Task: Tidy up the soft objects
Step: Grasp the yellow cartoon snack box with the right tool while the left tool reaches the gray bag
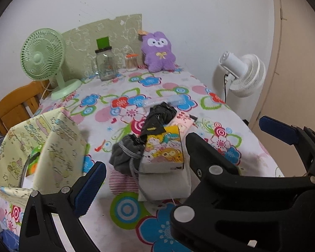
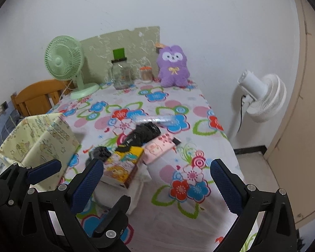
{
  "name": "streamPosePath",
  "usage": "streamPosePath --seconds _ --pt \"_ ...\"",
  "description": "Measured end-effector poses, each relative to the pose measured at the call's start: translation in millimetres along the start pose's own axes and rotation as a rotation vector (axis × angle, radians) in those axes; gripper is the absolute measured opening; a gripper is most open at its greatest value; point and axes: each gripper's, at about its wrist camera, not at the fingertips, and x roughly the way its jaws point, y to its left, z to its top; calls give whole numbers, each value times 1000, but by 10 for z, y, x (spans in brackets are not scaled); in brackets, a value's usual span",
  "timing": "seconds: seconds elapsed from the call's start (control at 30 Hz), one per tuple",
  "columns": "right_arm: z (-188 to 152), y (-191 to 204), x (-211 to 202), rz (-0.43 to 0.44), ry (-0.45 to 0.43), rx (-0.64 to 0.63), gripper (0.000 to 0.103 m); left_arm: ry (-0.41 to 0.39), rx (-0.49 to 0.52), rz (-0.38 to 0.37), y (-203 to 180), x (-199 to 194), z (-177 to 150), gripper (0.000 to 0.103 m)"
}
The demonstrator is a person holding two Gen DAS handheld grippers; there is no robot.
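Note:
A pile of soft things lies mid-table: a grey drawstring pouch [image 1: 126, 155], a black bag [image 1: 157, 115], a cartoon tissue pack [image 1: 164, 151] on a white pillow-like pack [image 1: 166, 187], and a pink pouch [image 2: 159, 147]. A purple plush toy [image 1: 158, 51] sits at the far edge. A yellow fabric basket [image 1: 52, 147] stands at the left. My left gripper [image 1: 178, 153] is open and empty, near the pile. My right gripper [image 2: 155, 180] is open and empty, just right of the pile. The left gripper also shows in the right wrist view [image 2: 46, 168].
A green desk fan [image 1: 44, 61], a glass jar [image 1: 106, 65] and a toothpick holder [image 1: 131, 62] stand at the back of the floral tablecloth [image 1: 199, 96]. A white floor fan [image 1: 243, 73] stands right of the table. A wooden chair [image 1: 16, 105] is at the left.

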Motion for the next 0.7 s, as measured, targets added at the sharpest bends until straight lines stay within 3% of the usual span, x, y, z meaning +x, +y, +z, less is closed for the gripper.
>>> streamPosePath --seconds 0.23,0.7 --pt "-72 -106 171 5 42 30 103 38 6 14 -24 174 -15 103" --pt "-56 79 421 77 86 8 103 104 -52 73 256 313 -68 103"
